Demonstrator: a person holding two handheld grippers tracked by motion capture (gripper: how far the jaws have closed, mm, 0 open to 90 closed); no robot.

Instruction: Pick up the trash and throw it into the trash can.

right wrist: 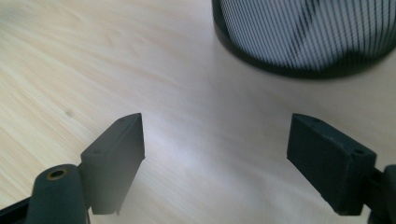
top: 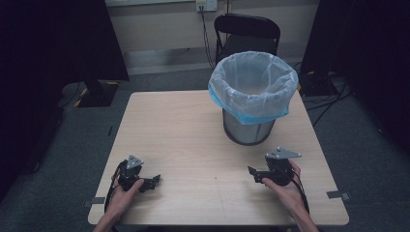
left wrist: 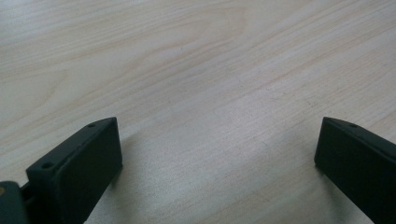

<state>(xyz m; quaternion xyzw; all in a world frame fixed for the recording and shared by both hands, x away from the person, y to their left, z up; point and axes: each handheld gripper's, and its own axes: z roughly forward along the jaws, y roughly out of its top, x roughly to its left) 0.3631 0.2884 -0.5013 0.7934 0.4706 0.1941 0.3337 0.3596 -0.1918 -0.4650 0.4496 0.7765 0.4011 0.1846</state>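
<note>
left gripper (top: 155,181) — jaws wide, empty, at table's (top: 183,135) 7 o'clock | right gripper (top: 250,173) — wide, empty, 5 o'clock | lined bin (top: 252,96) upright at 1 o'clock, untouched | work judged not begun

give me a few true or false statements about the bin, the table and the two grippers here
1. The waste bin lies tipped on its side. False: it stands upright on the table.
2. The bin has a plastic liner folded over its rim. True.
3. The left gripper is clamped on a cup. False: its jaws stand apart with bare wood between them.
4. The right gripper is open. True.
5. A chair stands beyond the table. True.
</note>
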